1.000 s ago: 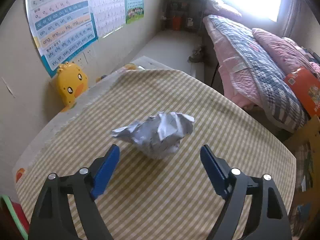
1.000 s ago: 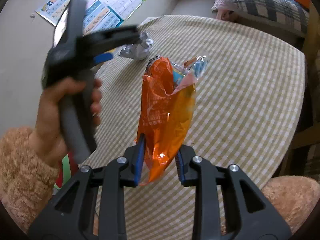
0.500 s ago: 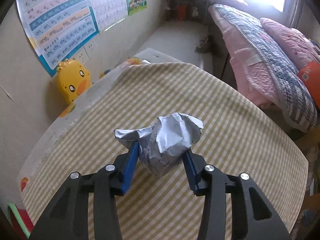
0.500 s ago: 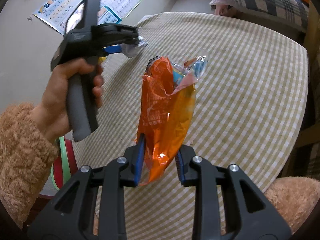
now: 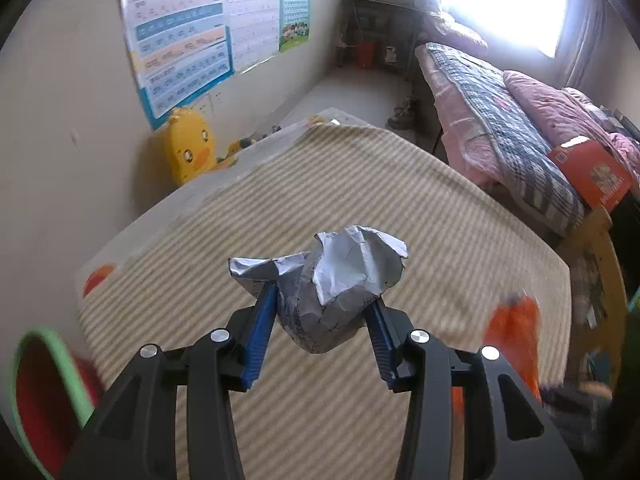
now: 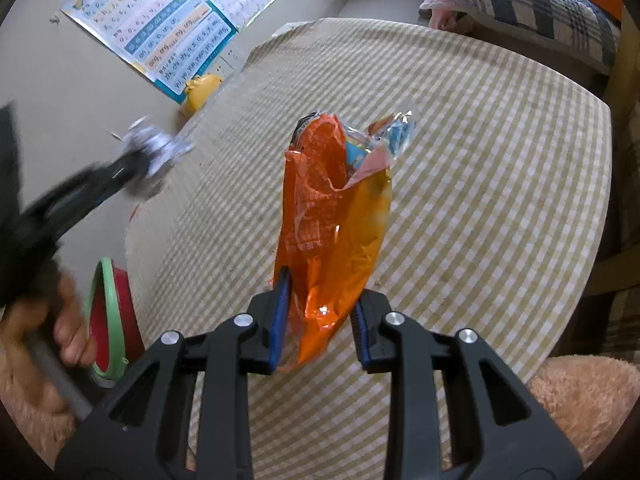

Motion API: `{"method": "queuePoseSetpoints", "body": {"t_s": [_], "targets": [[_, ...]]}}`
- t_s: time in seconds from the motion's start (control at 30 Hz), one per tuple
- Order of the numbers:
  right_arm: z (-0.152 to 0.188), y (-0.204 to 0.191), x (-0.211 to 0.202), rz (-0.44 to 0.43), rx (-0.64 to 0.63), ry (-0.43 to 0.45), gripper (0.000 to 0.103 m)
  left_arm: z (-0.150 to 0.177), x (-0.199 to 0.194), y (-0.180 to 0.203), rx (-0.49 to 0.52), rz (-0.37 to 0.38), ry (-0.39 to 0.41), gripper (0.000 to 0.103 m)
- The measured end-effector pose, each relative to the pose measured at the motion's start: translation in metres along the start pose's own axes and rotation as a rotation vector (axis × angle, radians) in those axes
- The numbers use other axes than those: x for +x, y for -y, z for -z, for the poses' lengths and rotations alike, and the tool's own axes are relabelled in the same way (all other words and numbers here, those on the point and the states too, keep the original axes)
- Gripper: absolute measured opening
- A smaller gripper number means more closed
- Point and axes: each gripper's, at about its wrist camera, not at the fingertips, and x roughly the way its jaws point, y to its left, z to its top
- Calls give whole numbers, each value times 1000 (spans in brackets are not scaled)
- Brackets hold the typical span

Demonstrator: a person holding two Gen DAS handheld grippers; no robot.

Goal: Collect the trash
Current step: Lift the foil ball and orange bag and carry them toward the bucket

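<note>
My left gripper [image 5: 322, 312] is shut on a crumpled silver foil wrapper [image 5: 340, 276] and holds it lifted above the checked tablecloth [image 5: 360, 184]. In the right wrist view the left gripper [image 6: 120, 176] is a blur at the left with the foil wrapper [image 6: 154, 148] at its tip. My right gripper [image 6: 320, 300] is shut on the bottom of an orange snack bag [image 6: 332, 220], held upright above the table with its torn mouth open. The orange bag shows blurred in the left wrist view [image 5: 512, 332].
A red bin with a green rim [image 5: 36, 392] stands off the table's near left corner; it also shows in the right wrist view [image 6: 110, 320]. A yellow duck toy [image 5: 188, 152] sits by the wall with posters. A bed [image 5: 500, 120] lies to the right.
My left gripper closed on the foil wrapper, lifted it off the table and pulled it back toward the left. My right gripper still holds the orange bag in the same place.
</note>
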Motion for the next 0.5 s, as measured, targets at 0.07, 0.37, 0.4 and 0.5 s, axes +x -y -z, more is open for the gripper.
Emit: {"method": "queuePoseSetpoints", "body": {"t_s": [0.07,0.37,0.4,0.5], "targets": [[0,-2,2,12,-10,-5,28,16,-13,-6,-14,-1,-25,42],[2,-12,-1,68,-61,23,28,57,-61,-14,-27,24,-15,43],[2,-14,-3,79,-70,27,28,58,-64,-15,-21,21,-12,43],[2,-20,-13,107,-81,53,28,59,-72,-20,-36,36,-4,43]]}}
